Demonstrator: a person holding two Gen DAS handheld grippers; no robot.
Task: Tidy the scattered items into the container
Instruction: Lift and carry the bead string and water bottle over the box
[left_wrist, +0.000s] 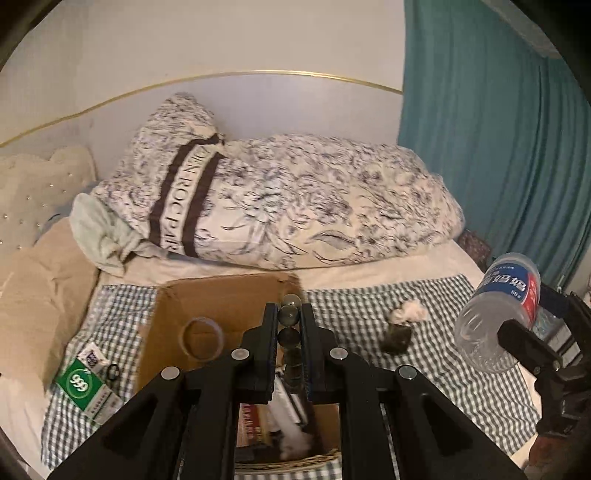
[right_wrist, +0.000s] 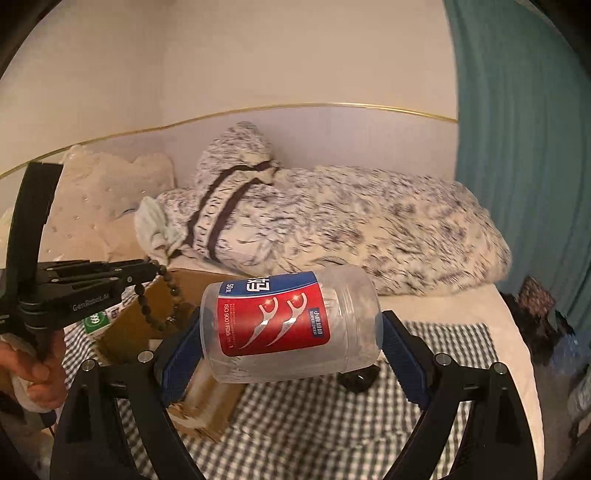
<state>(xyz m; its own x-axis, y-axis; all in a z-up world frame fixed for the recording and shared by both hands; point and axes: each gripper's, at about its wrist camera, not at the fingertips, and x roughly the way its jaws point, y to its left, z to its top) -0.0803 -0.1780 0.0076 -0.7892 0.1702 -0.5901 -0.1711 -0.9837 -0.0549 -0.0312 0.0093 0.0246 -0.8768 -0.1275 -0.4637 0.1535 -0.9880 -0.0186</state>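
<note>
My left gripper (left_wrist: 290, 317) is shut on a string of dark beads (left_wrist: 289, 334), held above the open cardboard box (left_wrist: 221, 295); in the right wrist view the beads (right_wrist: 162, 299) hang in a loop from its fingertips over the box (right_wrist: 129, 332). My right gripper (right_wrist: 291, 332) is shut on a clear plastic floss-pick jar (right_wrist: 288, 325) with a red and blue label, held sideways in the air above the checked cloth (right_wrist: 314, 424). From the left wrist the jar (left_wrist: 498, 314) shows at the right. A tape ring (left_wrist: 202, 338) lies in the box.
A green "999" medicine box (left_wrist: 86, 387) and a small black clip (left_wrist: 112, 371) lie on the checked cloth (left_wrist: 369, 306) left of the box. A crumpled tissue (left_wrist: 408, 310) and a dark lump (left_wrist: 397, 338) lie to the right. A folded floral quilt (left_wrist: 295, 199) and a teal curtain (left_wrist: 498, 129) stand behind.
</note>
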